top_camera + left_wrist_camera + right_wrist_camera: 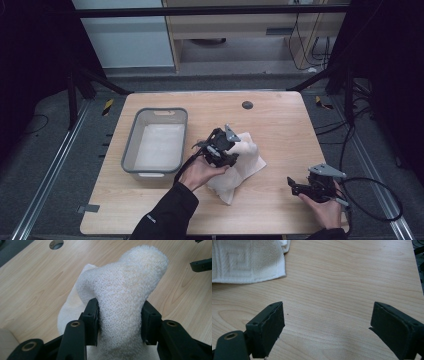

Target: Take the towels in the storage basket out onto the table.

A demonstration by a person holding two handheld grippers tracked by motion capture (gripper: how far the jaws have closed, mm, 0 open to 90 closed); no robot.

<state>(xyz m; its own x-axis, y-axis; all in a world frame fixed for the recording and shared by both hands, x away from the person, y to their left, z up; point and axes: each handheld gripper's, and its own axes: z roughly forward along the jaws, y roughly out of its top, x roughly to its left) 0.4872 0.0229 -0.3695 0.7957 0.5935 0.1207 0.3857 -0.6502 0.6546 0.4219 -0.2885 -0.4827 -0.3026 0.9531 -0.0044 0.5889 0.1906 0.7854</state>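
Observation:
A white towel (246,161) lies crumpled at the middle of the wooden table (280,125). My left gripper (235,150) is shut on a raised fold of that towel (122,290), which bulges up between the two black jaws. My right gripper (294,186) rests near the table's front right, apart from the towel, and is open. In the right gripper view its jaws stand wide over bare wood (327,322), with a corner of the towel (247,261) at the upper left.
A grey plastic bin (154,142) with a white lining stands at the left of the table. A dark round hole (247,105) sits near the far edge. Cables (372,200) trail off the right side. Metal frame legs flank the table.

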